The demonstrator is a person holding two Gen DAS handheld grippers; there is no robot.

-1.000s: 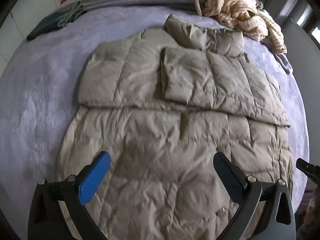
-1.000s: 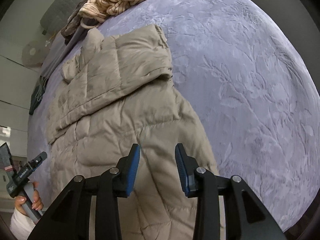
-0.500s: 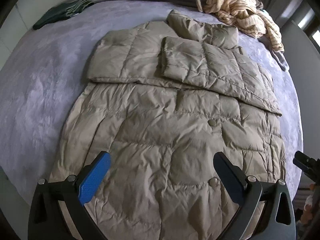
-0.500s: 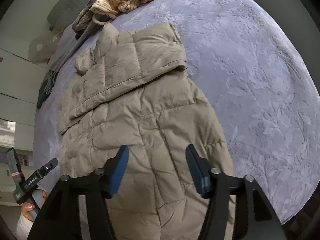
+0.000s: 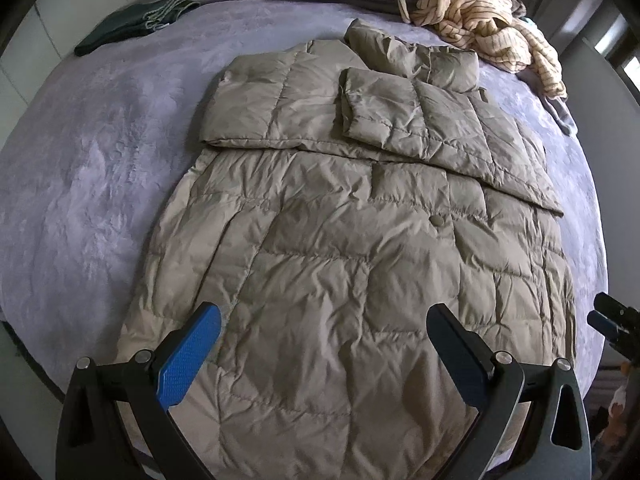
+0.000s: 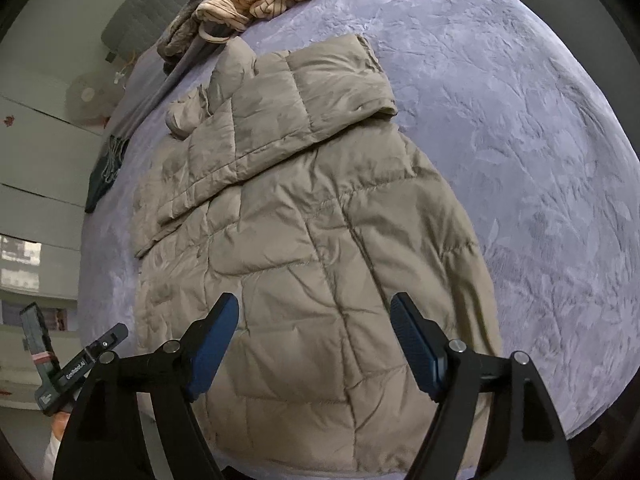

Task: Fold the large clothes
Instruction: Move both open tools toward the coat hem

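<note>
We hover both spread-jawed, empty tools, left gripper (image 5: pixel 322 344) and right gripper (image 6: pixel 314 338), over the puffer coat (image 5: pixel 360 248) (sleeves already folded in); next, we judge, we pinch its hem.

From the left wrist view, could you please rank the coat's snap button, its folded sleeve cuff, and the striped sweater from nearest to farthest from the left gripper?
1. Snap button: on the coat's centre, just ahead of the left gripper.
2. Folded sleeve cuff: farther up, across the coat's chest.
3. Striped sweater: farthest, heaped at the bed's far right.
</note>
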